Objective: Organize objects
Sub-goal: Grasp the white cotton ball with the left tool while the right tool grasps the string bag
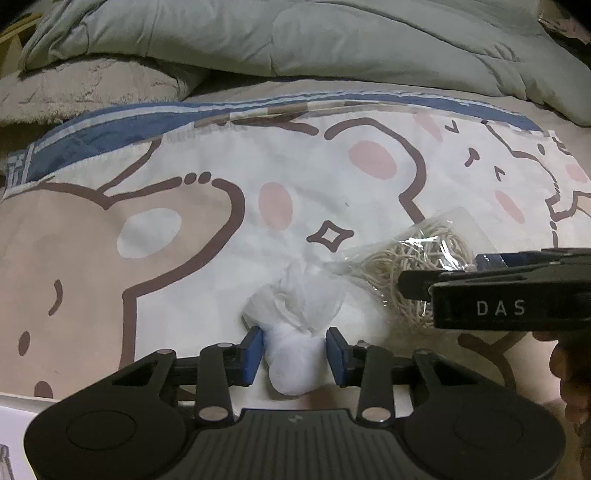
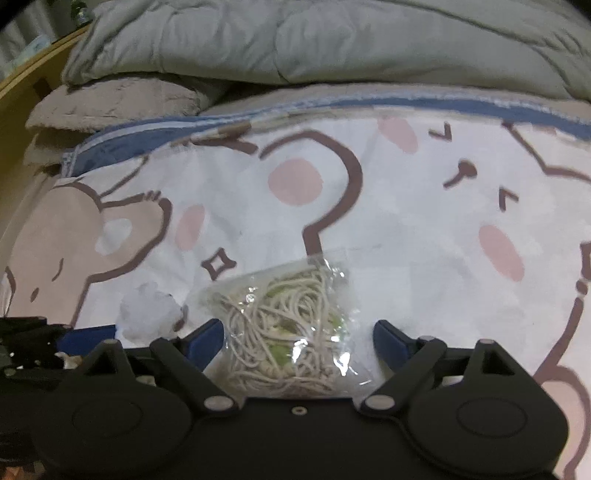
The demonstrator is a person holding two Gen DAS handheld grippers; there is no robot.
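Below, left gripper [image 1: 294, 356] jaws part-closed, blue pads [image 1: 253, 354] flanking white bundle [image 1: 291, 365]; contact with pads unclear. Bundle lies on cartoon sheet [image 1: 207, 206], its clear top crumpled ahead of pads. Right gripper [image 2: 298, 339] jaws wide apart, straddling band bag [image 2: 288, 332], not gripping. Band bag just right of bundle on sheet. Grey quilt [image 1: 295, 33] heaped behind.

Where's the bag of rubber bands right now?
The bag of rubber bands lies on the cartoon bedsheet between the open right hand-held gripper's fingers, just right of the white bundle.
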